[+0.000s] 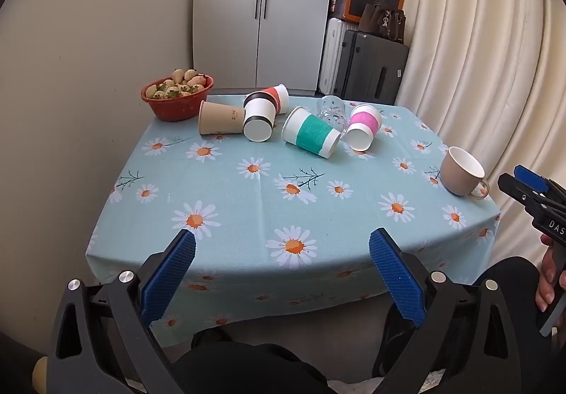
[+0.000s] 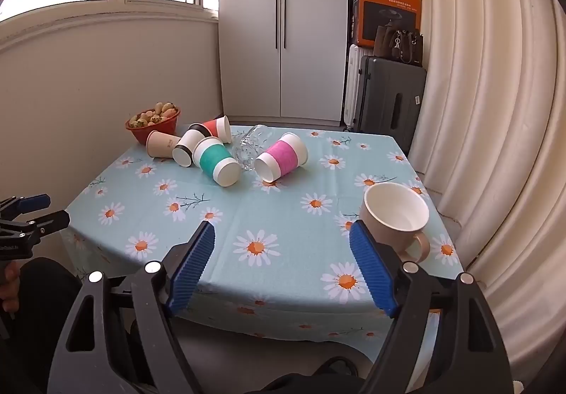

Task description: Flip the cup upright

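Beige mug (image 2: 396, 217) stands upright just beyond gaping right gripper (image 2: 283, 238); left gripper (image 1: 283, 245) likewise spread.

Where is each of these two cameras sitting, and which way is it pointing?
Left wrist: rides the left claw, open, facing the table's middle; the right claw and hand show at right.
Right wrist: rides the right claw, open, beside the beige mug; the left claw shows at left.
Shared: tipped paper cups, red bowl.
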The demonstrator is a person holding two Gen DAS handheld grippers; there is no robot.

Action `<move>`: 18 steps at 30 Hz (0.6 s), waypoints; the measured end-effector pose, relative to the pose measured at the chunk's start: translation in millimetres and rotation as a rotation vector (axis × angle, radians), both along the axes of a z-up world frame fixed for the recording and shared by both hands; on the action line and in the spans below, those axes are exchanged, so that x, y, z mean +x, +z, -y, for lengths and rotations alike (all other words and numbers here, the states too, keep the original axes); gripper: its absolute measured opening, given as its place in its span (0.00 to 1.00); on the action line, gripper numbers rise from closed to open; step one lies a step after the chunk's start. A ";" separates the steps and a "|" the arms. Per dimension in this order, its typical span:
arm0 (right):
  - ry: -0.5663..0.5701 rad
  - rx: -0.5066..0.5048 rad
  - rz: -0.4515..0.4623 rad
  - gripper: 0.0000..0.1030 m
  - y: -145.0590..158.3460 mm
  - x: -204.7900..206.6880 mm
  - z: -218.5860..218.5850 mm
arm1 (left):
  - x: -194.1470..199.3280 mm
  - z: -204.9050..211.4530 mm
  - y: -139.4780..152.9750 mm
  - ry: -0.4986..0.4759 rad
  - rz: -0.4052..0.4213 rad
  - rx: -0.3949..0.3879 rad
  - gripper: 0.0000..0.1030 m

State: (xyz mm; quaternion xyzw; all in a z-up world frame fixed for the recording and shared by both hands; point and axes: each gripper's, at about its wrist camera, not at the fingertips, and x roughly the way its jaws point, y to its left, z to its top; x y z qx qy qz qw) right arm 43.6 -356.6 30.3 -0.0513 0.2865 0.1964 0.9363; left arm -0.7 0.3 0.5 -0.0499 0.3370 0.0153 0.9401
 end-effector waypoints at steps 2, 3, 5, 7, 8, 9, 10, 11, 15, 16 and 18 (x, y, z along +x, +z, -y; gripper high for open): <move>-0.001 -0.004 -0.002 0.76 0.0 -0.1 0.4 | 0.0 0.0 -0.1 -0.002 -0.004 -0.001 0.93; -0.002 -0.004 -0.002 0.76 -0.1 0.0 0.4 | -0.1 0.2 -0.1 -0.003 -0.004 -0.001 0.93; -0.004 -0.003 -0.001 0.76 -0.3 0.1 0.1 | -0.3 0.3 -0.2 -0.005 -0.006 0.001 0.93; -0.004 -0.002 -0.001 0.76 -0.5 0.4 -0.6 | -1.2 0.4 0.0 -0.006 -0.007 0.002 0.93; -0.004 -0.002 -0.001 0.76 -0.7 0.6 -1.1 | -1.9 0.4 0.1 -0.007 -0.007 0.003 0.93; -0.001 0.004 0.001 0.76 1.2 -1.5 2.7 | 0.8 0.2 -0.4 -0.002 -0.012 0.001 0.93; -0.001 0.005 0.000 0.76 1.0 -1.1 2.2 | 1.1 0.2 -0.5 -0.002 -0.012 0.001 0.93; -0.001 0.005 0.000 0.76 0.8 -0.6 1.5 | 1.4 0.1 -0.6 -0.002 -0.012 0.000 0.93; -0.003 0.006 -0.001 0.76 0.7 -1.5 0.8 | 0.6 0.3 -0.3 -0.002 -0.011 0.001 0.93; -0.003 0.005 -0.002 0.76 0.5 -1.2 0.4 | 0.6 0.5 -0.3 -0.003 -0.011 0.002 0.93; -0.004 0.005 -0.003 0.76 -1.2 0.5 0.1 | 0.8 0.3 -0.4 -0.003 -0.011 0.002 0.93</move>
